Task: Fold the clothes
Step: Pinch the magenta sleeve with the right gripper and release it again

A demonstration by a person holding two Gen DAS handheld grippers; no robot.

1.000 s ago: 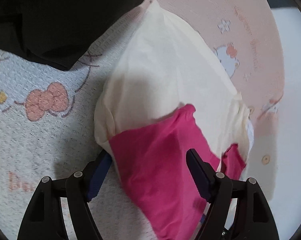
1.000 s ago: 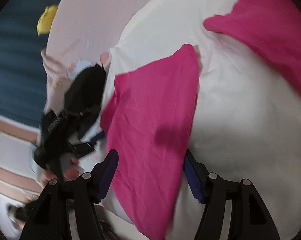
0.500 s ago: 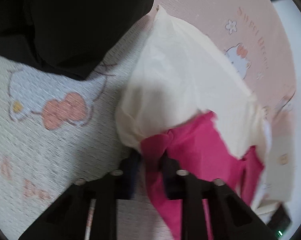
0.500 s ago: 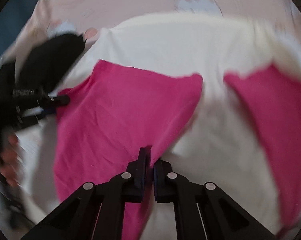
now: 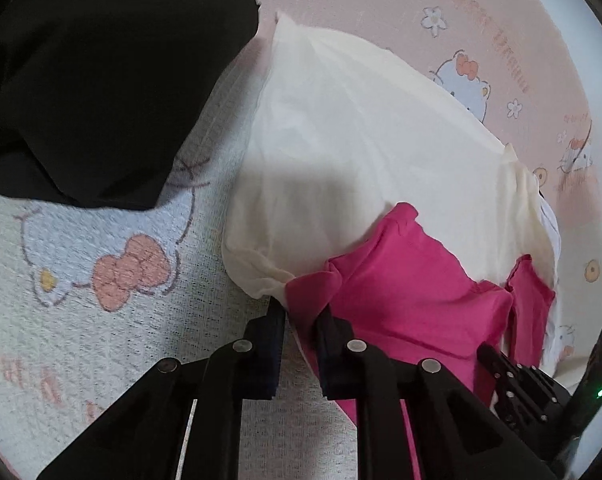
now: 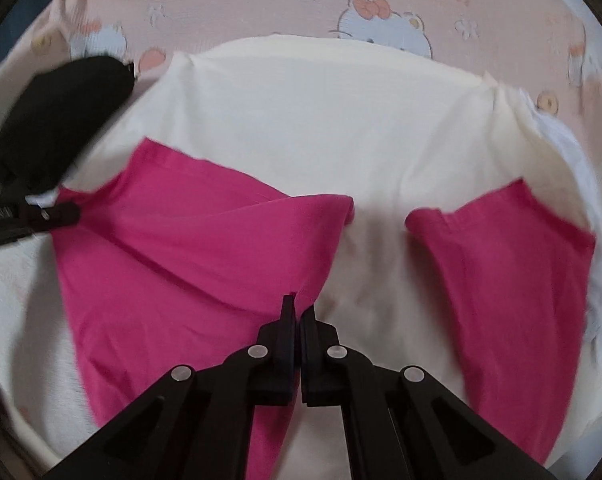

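The black cloth (image 5: 101, 80) is cut off by the top and left edges of the left wrist view; its full shape cannot be told. In the right wrist view it is blurred.

The shirt (image 6: 301, 120) covers part of the cat print on the blanket (image 6: 241, 8). The lower hem of each pink sleeve (image 6: 189, 240) runs out of the right wrist view at the bottom.

The sleeve edge held by the right gripper (image 6: 299, 312) is hidden between its closed fingers.

The right gripper body (image 5: 541, 392) is cut off at the lower right of the left wrist view.

The blanket lettering is too blurred to read.
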